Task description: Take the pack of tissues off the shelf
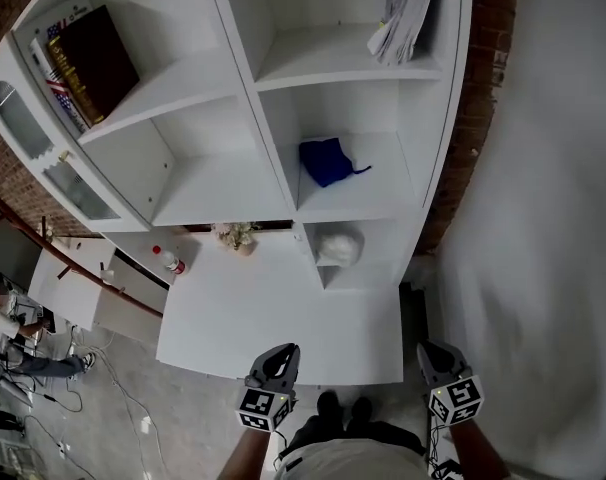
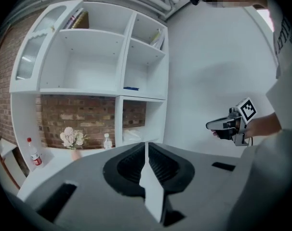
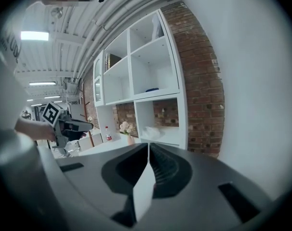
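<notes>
The pack of tissues [image 1: 338, 247] is a white, crinkled plastic bundle lying in the low right cubby of the white shelf unit [image 1: 276, 158]. It shows small in the left gripper view [image 2: 131, 135] and in the right gripper view [image 3: 151, 132]. My left gripper [image 1: 284, 354] hangs at the front edge of the white counter, well short of the pack, jaws shut and empty [image 2: 146, 146]. My right gripper [image 1: 429, 353] is level with it further right, also shut with nothing in it [image 3: 149, 148]. Each gripper sees the other out to its side.
A blue cloth [image 1: 328, 160] lies in the cubby above the pack. Books [image 1: 88, 63] stand top left and papers [image 1: 403, 13] top right. A vase of pale flowers [image 1: 235, 234] and a red-capped bottle [image 1: 170, 261] stand on the white counter [image 1: 273, 318]. A brick wall and a white wall lie to the right.
</notes>
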Action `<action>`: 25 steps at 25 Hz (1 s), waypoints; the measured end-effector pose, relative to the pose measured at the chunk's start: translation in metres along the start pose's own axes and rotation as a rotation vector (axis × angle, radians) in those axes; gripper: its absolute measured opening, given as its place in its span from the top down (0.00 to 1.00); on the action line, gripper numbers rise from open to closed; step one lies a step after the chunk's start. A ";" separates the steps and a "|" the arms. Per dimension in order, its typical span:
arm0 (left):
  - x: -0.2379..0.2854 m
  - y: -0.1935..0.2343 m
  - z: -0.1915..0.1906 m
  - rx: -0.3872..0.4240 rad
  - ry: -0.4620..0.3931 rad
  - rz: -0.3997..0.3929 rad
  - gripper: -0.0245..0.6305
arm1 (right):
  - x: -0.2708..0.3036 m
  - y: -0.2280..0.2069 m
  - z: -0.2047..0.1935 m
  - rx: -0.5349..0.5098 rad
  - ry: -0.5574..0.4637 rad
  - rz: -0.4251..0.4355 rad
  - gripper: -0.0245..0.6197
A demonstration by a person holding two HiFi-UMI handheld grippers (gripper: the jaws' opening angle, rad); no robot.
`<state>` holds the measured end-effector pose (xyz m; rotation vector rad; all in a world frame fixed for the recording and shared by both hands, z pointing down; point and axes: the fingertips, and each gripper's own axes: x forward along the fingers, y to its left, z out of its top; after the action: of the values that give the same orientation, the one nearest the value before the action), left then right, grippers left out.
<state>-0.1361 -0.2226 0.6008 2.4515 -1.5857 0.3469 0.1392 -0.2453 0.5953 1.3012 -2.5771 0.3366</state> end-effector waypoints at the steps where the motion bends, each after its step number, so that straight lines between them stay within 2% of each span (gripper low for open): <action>1: 0.005 0.000 0.004 0.022 -0.001 -0.014 0.92 | 0.000 0.000 0.000 0.006 0.000 -0.010 0.91; 5: 0.023 -0.001 0.014 0.098 0.002 -0.072 0.92 | 0.001 0.000 -0.003 0.029 0.006 -0.055 0.91; 13: 0.058 0.006 0.013 0.170 0.059 -0.180 0.92 | 0.005 0.011 -0.005 0.056 0.015 -0.124 0.91; 25: 0.105 0.006 0.022 0.368 0.085 -0.242 0.92 | 0.012 0.027 -0.003 0.068 0.022 -0.166 0.91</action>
<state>-0.0985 -0.3224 0.6118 2.8149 -1.2639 0.7463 0.1108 -0.2377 0.5991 1.5145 -2.4377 0.4075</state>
